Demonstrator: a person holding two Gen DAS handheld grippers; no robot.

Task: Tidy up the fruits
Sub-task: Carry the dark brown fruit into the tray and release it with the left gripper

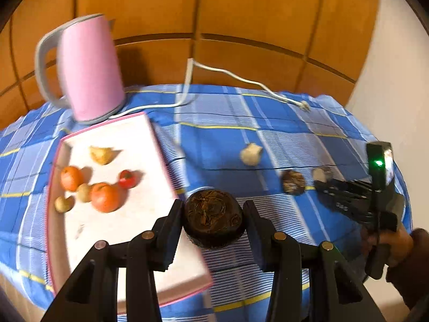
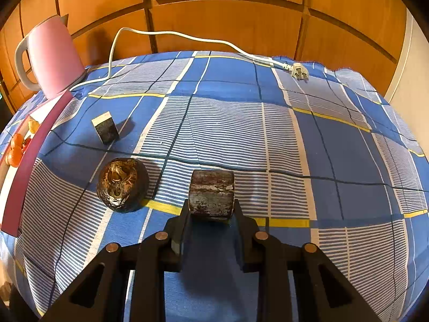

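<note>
A table draped in a blue, white and yellow checked cloth [image 2: 241, 139] fills most of what I see, with orange-brown wooden panelling [image 2: 228, 18] behind it. At the far left of the table stands a pink electric kettle [image 1: 89, 69] with a grey handle. Its white power cord [image 2: 171, 36] trails across the back of the cloth to an unplugged plug [image 2: 299, 71] at the far right.

In front of the kettle lies a white tray with a pink rim [image 1: 150, 177]. On it sit two orange fruits [image 1: 105, 197], a small red fruit [image 1: 126, 179], a yellowish fruit [image 1: 101, 155] and two small pale fruits [image 1: 83, 192].

My left gripper [image 1: 214, 218] pinches a round, dark brown fruit with fibrous strands [image 1: 213, 221] between its two fingers, next to the near right edge of the tray; whether it is clear of the cloth I cannot tell. My right gripper [image 2: 211, 206] clamps a dark, mottled cylindrical piece [image 2: 211, 194] between its fingertips, low over the cloth on the right part of the table. From my left camera I can see my right hand [image 1: 396, 244] around that gripper's handle.

Loose on the cloth are another round dark fruit with a hollowed, fibrous top [image 2: 122, 185], just left of the piece I hold in my right gripper, and farther back a small block, pale on top with dark sides [image 2: 105, 127].
</note>
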